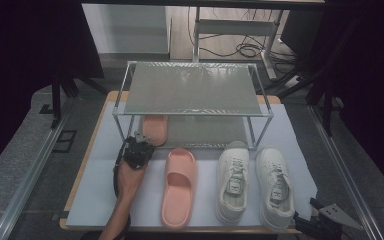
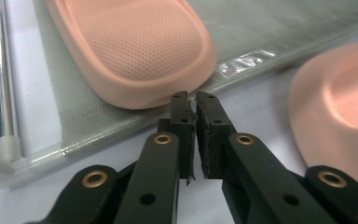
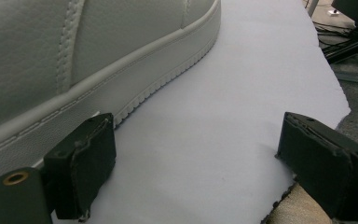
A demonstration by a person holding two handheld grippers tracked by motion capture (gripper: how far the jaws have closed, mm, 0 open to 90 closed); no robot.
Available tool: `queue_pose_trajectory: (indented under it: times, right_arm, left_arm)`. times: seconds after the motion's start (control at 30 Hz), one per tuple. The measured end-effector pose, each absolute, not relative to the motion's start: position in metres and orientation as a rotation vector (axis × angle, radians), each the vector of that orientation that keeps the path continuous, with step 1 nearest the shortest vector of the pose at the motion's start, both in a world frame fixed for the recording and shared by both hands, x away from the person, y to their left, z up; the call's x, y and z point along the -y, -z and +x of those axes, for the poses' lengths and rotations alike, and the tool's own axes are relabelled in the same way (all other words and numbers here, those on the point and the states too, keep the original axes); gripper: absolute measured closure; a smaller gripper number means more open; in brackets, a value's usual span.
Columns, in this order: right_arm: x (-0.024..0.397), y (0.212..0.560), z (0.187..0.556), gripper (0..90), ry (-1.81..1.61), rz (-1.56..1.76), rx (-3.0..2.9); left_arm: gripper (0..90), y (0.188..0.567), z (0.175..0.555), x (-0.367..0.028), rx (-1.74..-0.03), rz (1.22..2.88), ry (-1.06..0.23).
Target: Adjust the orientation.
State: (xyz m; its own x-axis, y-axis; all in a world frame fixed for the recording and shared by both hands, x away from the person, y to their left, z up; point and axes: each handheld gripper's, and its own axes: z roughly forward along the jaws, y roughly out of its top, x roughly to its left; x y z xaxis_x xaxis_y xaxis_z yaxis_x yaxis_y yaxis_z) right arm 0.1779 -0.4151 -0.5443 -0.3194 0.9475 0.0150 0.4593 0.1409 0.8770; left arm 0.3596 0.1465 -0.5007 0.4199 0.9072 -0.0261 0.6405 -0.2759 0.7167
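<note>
Resting just short of the shoe rack (image 1: 130,80), the left gripper (image 2: 192,100) has its jaws almost together, a thin slit between the pads and nothing caught in it. Straight ahead of those tips, close but with a sliver of white sheet between, lies the rounded end of the pink slipper on the shelf (image 2: 140,51), which sits on the rack's grey lower shelf. Off to the right of the jaws, on the white sheet (image 2: 256,102), is the second pink slipper (image 2: 340,112), lying apart from the first and outside the rack. To the left of the jaws a metal leg of the rack (image 2: 2,70) rises from its corner joint. From the high view the left gripper (image 1: 139,145) sits at the front left corner of the rack, between the two slippers. The right gripper (image 3: 191,172) has its jaws spread wide with only bare white sheet between them; the white sneaker (image 3: 74,60) stands just beside its left jaw, whether touching I cannot tell, and the right jaw hangs over the sheet's edge.
</note>
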Motion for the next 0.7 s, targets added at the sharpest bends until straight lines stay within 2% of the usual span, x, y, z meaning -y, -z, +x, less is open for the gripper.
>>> queue_pose_trajectory:
  times: [0.17,0.57,0.7]
  right_arm:
    - [0.415,0.544,0.178,11.6,-1.113,1.345,-1.857]
    - [0.415,0.544,0.178,11.6,-1.113,1.344,-1.856]
    - [0.415,0.544,0.178,11.6,-1.113,1.344,-1.857]
  left_arm:
    - [79.2,0.497,0.351,-0.15,-1.293,2.001,-0.514]
    - [56.4,0.492,0.332,-0.153,-1.248,2.025,-0.476]
    - [52.0,0.489,0.323,-0.154,-1.249,2.008,-0.472]
